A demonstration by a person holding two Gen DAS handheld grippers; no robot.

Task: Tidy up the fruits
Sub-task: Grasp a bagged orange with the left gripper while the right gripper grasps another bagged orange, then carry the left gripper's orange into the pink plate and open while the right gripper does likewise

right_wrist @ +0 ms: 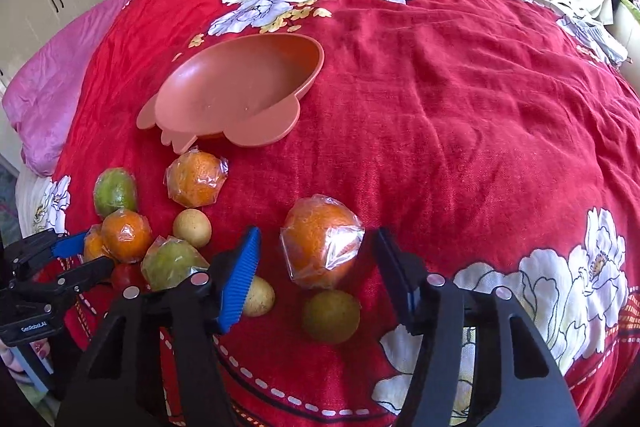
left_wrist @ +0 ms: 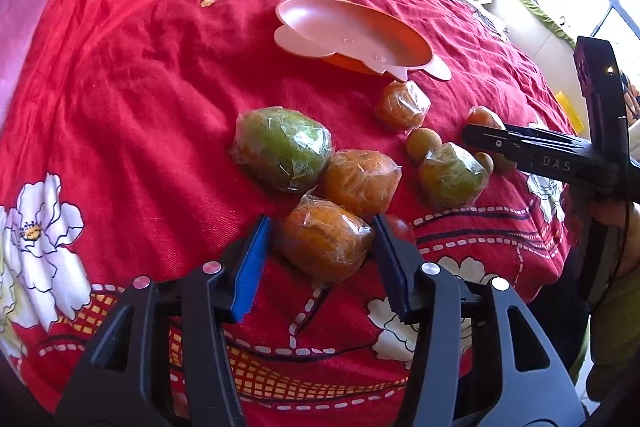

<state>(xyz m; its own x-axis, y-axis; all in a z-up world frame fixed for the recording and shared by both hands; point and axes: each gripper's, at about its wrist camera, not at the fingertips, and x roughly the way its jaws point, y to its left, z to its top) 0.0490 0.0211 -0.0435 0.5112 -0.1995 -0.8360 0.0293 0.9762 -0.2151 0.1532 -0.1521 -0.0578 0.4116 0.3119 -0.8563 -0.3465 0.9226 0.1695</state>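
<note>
Near the bed's [left_wrist: 120, 75] front edge, a wrapped orange [left_wrist: 326, 241] is clamped by the left gripper [left_wrist: 320, 259]. Another wrapped orange [right_wrist: 322, 247] sits untouched between the right gripper's [right_wrist: 316, 267] spread jaws. Squeezing should be gentle; the bowl [right_wrist: 240, 87] is empty.

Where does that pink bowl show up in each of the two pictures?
Left wrist view: the pink bowl lies above the middle, beyond the wrapped fruits, empty, on the red floral bedspread.
Right wrist view: the pink bowl is upper left of the middle, empty, just beyond a wrapped orange.
Shared landmark: that wrapped orange sits right below the bowl's scalloped edge in both views.
</note>
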